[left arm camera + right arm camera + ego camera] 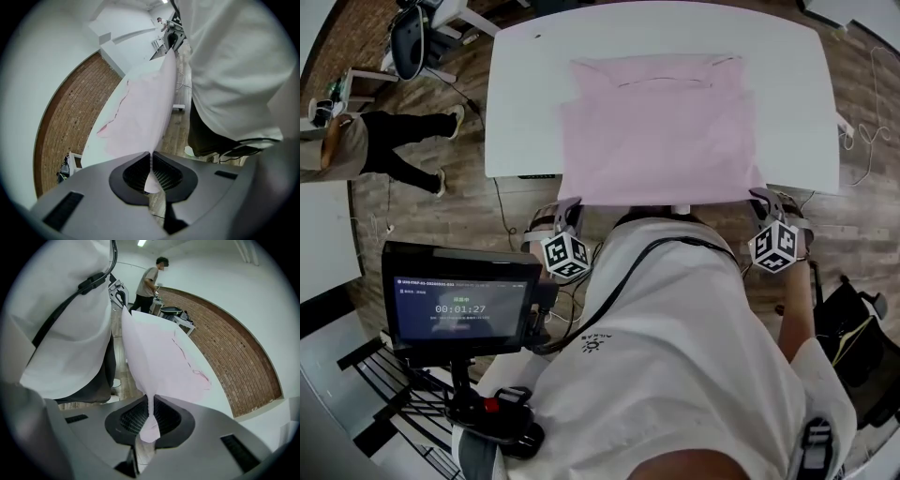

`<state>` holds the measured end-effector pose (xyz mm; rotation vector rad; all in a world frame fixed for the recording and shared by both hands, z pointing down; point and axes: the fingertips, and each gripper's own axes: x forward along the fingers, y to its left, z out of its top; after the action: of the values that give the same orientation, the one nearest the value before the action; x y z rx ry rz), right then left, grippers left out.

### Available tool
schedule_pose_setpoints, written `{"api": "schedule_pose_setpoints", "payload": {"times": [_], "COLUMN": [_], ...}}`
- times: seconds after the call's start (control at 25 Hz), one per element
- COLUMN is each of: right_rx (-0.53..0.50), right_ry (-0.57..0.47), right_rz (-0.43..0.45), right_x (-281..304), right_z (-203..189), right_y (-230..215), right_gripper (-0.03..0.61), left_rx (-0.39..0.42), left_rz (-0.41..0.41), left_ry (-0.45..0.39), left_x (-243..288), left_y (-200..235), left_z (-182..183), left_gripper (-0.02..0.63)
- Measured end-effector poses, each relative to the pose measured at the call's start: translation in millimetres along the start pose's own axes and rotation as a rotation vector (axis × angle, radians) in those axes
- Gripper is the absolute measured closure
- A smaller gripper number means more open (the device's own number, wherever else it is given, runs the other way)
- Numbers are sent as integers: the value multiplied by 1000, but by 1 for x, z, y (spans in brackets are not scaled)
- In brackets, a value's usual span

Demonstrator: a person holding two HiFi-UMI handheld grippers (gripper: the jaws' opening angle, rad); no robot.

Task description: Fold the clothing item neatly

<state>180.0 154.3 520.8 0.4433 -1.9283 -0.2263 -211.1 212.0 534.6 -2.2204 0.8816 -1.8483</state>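
Observation:
A pale pink shirt (661,127) lies spread on the white table (520,103), its neckline at the far side and its near hem hanging off the front edge. My left gripper (570,208) is shut on the hem's left corner; in the left gripper view the pink shirt (140,115) runs from between the gripper (151,159) out over the table. My right gripper (766,200) is shut on the hem's right corner, and the right gripper view shows the shirt (164,362) pinched in the gripper (151,401), stretched taut.
A screen on a stand (459,300) sits low at the left beside my white-clad body. A person (375,141) stands on the wooden floor at the left. Cables (862,131) trail on the floor right of the table. A black bag (853,342) lies at the right.

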Motion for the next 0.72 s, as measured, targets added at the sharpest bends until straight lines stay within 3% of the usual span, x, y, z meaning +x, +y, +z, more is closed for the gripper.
{"api": "schedule_pose_setpoints", "payload": {"times": [0.32,0.72], "right_rx": [-59,-69], "right_ry": [-42,-43], "right_rz": [5,-105], "right_x": [-4,-20], "right_z": [24,24], "right_y": [-28,-70], "right_gripper": [543,545], "left_rx": [14,57], "left_rz": [80,134], "left_ry": [5,-49], "left_x": [-6,-16], "left_y": [45,82], "left_z": [-2,26], "left_gripper": [594,594]}}
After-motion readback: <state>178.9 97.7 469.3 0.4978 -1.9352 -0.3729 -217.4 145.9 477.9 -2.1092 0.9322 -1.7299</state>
